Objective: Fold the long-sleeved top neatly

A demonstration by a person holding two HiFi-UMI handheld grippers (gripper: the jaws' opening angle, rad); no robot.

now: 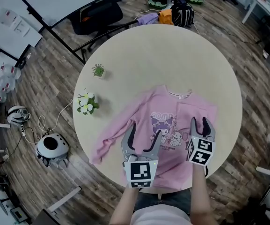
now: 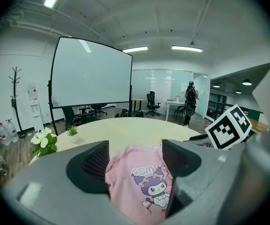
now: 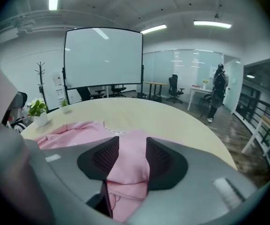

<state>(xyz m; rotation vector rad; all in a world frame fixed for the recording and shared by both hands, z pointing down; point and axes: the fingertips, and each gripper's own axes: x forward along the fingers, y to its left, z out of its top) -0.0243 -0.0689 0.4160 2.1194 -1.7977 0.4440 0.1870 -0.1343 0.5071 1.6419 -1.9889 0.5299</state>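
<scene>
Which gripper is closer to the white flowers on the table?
Left. The left gripper is over the pink top at its printed front, with the white flowers off to its left. The right gripper is farther away, over the top's right side.

Soft matt cloth top (image 1: 172, 125); smooth matt table (image 1: 172, 55).

Left claw (image 2: 135, 159) gapes over pink top (image 2: 140, 191) (cartoon print).
</scene>
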